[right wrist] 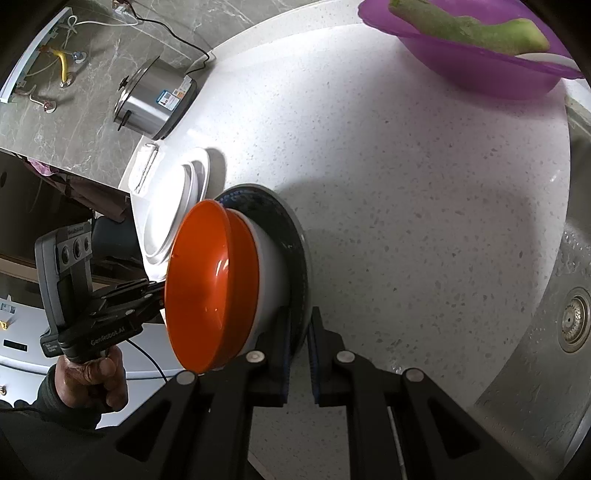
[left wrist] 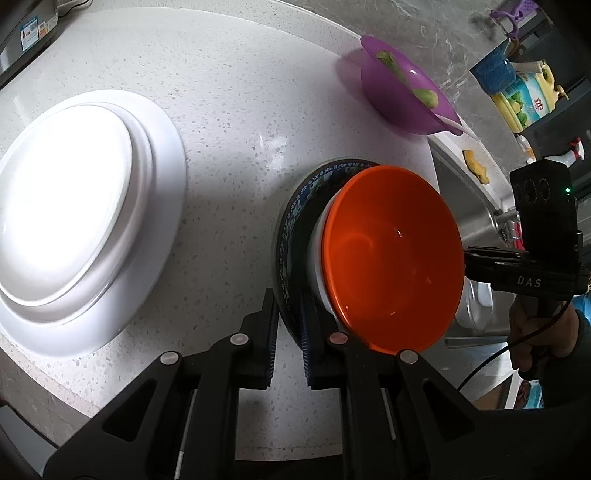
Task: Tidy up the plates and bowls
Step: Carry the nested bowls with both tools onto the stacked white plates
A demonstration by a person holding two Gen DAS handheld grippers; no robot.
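Note:
A dark blue-patterned plate (left wrist: pixel 295 218) carries a white bowl (left wrist: pixel 317 266) with an orange bowl (left wrist: pixel 391 258) nested in it. My left gripper (left wrist: pixel 288 332) is shut on the plate's rim. My right gripper (right wrist: pixel 299 332) is shut on the opposite rim of the same plate (right wrist: pixel 291 236), with the orange bowl (right wrist: pixel 207 288) and white bowl (right wrist: pixel 269 266) on it. The stack is held above the counter. Two stacked white plates (left wrist: pixel 81 206) lie on the counter at left; they also show in the right wrist view (right wrist: pixel 177 206).
A purple bowl (left wrist: pixel 402 96) with green vegetable pieces (right wrist: pixel 472 29) sits at the back of the white speckled counter (left wrist: pixel 229 110). A steel sink (right wrist: pixel 554 295) lies to the right. A steel pot (right wrist: pixel 151 103) stands at the back left.

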